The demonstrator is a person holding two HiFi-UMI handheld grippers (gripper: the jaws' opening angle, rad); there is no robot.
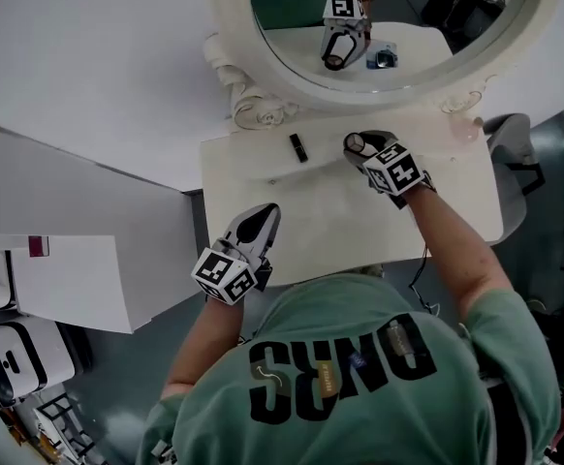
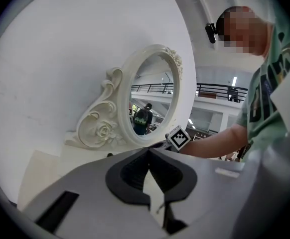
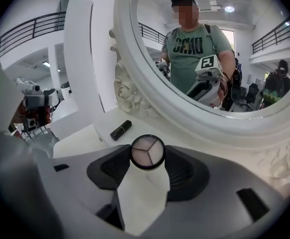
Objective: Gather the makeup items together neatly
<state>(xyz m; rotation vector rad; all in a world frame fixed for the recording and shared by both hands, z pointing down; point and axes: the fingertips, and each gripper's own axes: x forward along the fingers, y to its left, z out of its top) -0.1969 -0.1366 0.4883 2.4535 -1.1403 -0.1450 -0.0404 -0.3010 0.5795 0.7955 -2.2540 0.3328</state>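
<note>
Right gripper (image 1: 358, 146): jaws clamped on a round black three-pan compact (image 3: 147, 152) over the white desk (image 1: 360, 231). Black lipstick tube (image 1: 298, 147) lies just left, lengthwise away from the person. Left gripper (image 1: 261, 219): closed, empty, farther off.

Compact (image 3: 147, 152): black rim, three pale wedges inside, pinkish to off-white. Lipstick (image 3: 120, 130), far left on the table: all black. Table (image 1: 340, 221): plain cream-white. Mirror frame (image 1: 259, 112): cream, with carved rose and scroll pattern on its left side. Left gripper (image 1: 261, 216) and right gripper (image 1: 358, 143): grey shells, black pads (image 3: 182, 173), cubes with black-and-white square markers. Shirt (image 1: 340, 308): green, black lettering. Wall (image 1: 88, 46): white. Floor (image 1: 166, 356): dark blue-grey.
</note>
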